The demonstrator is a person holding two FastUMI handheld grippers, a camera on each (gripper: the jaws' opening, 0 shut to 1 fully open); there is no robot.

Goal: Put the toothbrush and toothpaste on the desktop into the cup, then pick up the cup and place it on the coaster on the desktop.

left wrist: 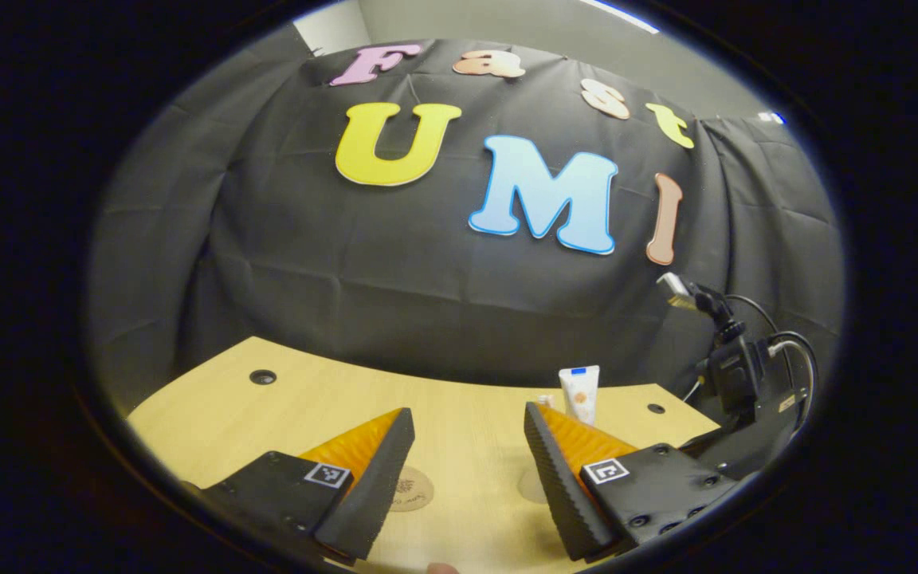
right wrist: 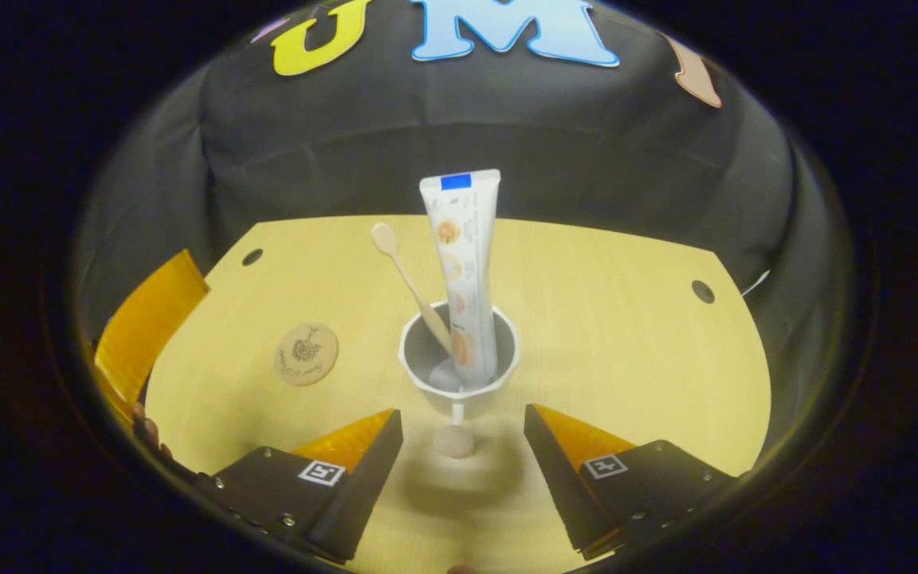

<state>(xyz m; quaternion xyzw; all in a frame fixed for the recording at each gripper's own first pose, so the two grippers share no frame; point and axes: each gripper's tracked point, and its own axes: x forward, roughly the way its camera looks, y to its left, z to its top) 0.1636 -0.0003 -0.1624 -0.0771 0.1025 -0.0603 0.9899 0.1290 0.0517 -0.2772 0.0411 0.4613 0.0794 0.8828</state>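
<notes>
Both tools hang level, the left tool [left wrist: 468,442] and right tool [right wrist: 463,442] gaping, gripping nothing.

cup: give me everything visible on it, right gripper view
The cup is white, goblet-shaped, with a faceted rim, a greyish inside, a thin stem and a small round foot; it looks like plastic or ceramic. It stands upright on the wooden desktop, just ahead of the right gripper, whose jaws are open and apart from it. Inside it stand the toothpaste tube, near upright, and the toothbrush, leaning left against the rim. The coaster lies to its left, not touching.
</notes>
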